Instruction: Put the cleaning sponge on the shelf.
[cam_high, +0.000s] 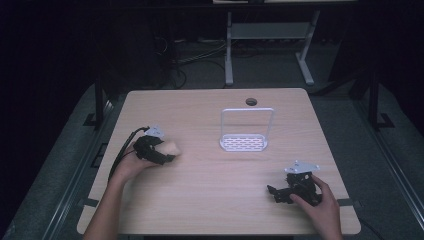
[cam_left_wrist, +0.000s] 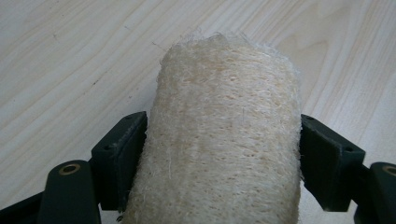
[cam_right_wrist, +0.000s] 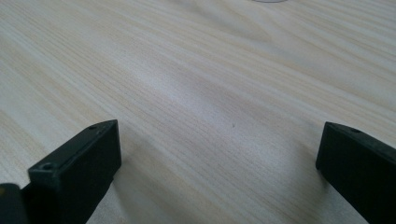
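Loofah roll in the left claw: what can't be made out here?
- Loofah roll, left gripper view: its near end is cut off by the bottom edge.
- High view: the left claw covers most of the roll.
- White rack, right gripper view: cut by the top edge.

Pale wood-grain table (cam_high: 215, 200) sitting under dim light, round grommet hole (cam_high: 251, 102) showing near its far edge. White wire-framed rack (cam_high: 244, 142) with slotted base standing upright right of centre. Beyond the table, white desk legs (cam_high: 229, 50) and loose cables (cam_high: 200, 57) lying on grey floor
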